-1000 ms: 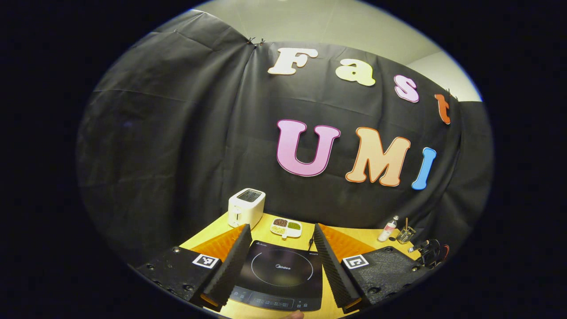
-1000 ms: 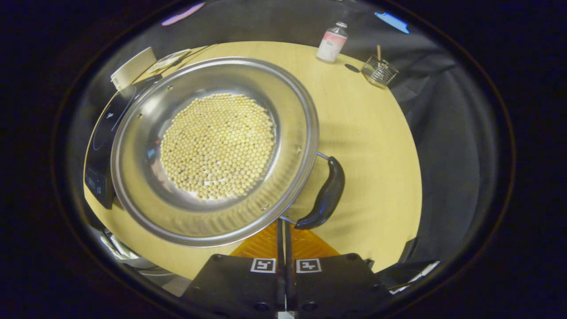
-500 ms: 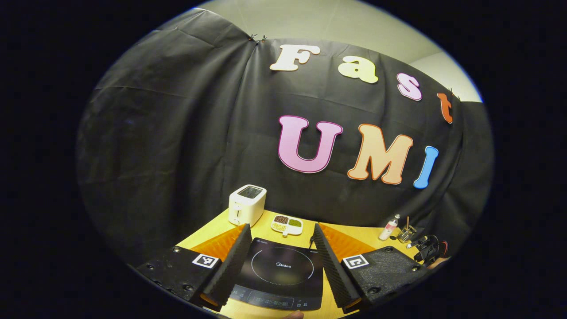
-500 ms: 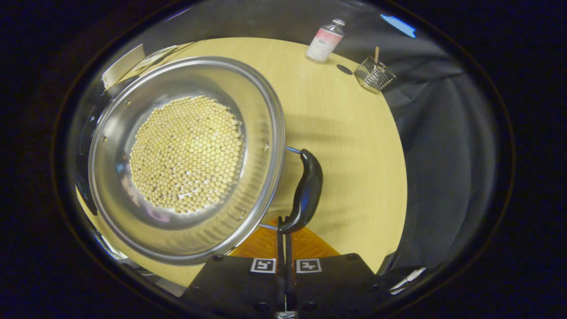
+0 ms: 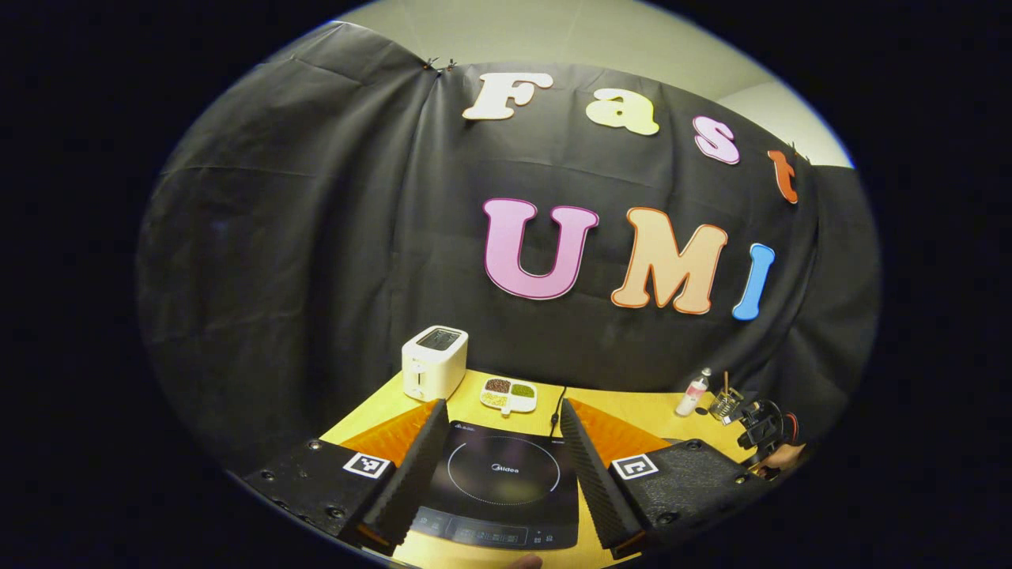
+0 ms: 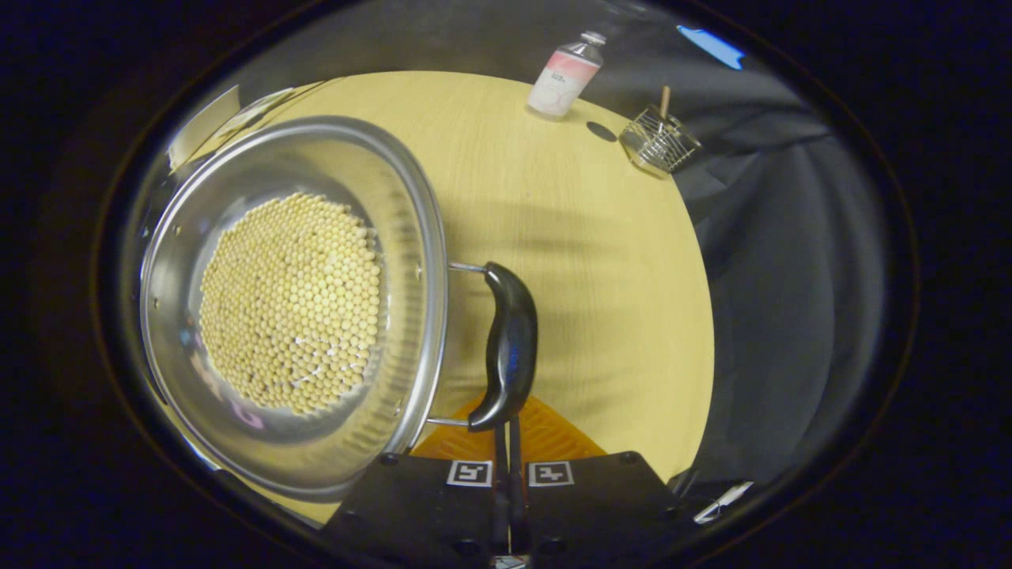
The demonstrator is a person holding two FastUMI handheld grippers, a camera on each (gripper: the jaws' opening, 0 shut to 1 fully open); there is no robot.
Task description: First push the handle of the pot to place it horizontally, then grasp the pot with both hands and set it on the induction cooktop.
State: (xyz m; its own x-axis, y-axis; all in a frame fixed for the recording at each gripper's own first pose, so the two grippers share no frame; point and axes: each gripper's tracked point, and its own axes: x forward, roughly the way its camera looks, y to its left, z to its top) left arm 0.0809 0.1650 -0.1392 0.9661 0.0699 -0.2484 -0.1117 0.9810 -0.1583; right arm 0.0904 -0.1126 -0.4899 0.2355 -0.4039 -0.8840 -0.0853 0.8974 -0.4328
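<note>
Your left gripper [image 5: 498, 474] is released, its 2 fingers spread wide to either side of the induction cooktop [image 5: 500, 494] that lies flat on the yellow table [image 5: 632, 411]. The cooktop carries a brand mark at the centre of its ring that looks like "Midea"; the print along its control strip is too small to read. Beyond it stand a white toaster [image 5: 432, 361] and a small divided dish of beans [image 5: 508, 393]. At the far right you can see the other gripper [image 5: 763, 431] with a hand behind it.

Your right gripper [image 6: 508, 442] is clenched, its 2 fingers pressed together with nothing between them, their tips right at the lower end of the pot's black handle [image 6: 508, 348]. The steel pot [image 6: 292, 304], filled with pale round beans, sits on the table left of the handle. A bottle [image 6: 563, 73] with a pink label, unreadable, and a wire basket [image 6: 658, 142] stand at the far edge.

Against 1 second ago, the pot has shifted left in the right gripper view and the handle has swung from slanted to nearly upright in that view.
</note>
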